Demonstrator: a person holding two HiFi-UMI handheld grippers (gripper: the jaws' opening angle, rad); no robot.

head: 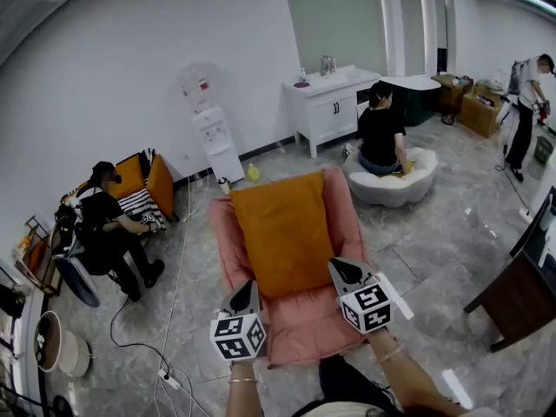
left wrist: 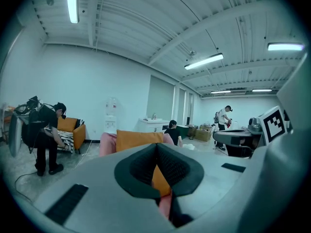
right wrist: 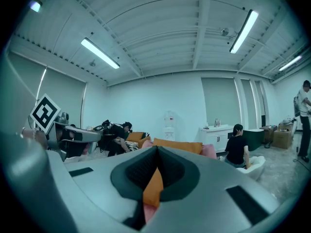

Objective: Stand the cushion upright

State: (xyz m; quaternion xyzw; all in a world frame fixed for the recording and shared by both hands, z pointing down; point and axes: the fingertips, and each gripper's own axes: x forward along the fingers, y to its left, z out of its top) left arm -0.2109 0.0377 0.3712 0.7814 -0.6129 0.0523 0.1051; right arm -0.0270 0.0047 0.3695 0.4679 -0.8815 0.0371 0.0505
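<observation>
An orange cushion [head: 282, 233] leans upright against the back of a pink armchair [head: 304, 324], its lower edge on the seat. My left gripper [head: 249, 283] is at the cushion's lower left corner and my right gripper [head: 334, 264] at its lower right edge. I cannot tell whether either touches it. In the left gripper view the left gripper [left wrist: 157, 145] has its pads pressed together, with the cushion [left wrist: 138, 140] beyond. The right gripper [right wrist: 158, 147] is likewise shut, and orange cushion [right wrist: 177, 146] and pink seat show through the gap behind the tips.
A person [head: 109, 224] sits at the left by an orange chair. At the back stand a water dispenser [head: 213, 137] and a white cabinet [head: 330, 102]. Another person [head: 380, 133] sits on a white seat. A dark table [head: 521, 294] stands right; a cable [head: 169, 320] crosses the floor.
</observation>
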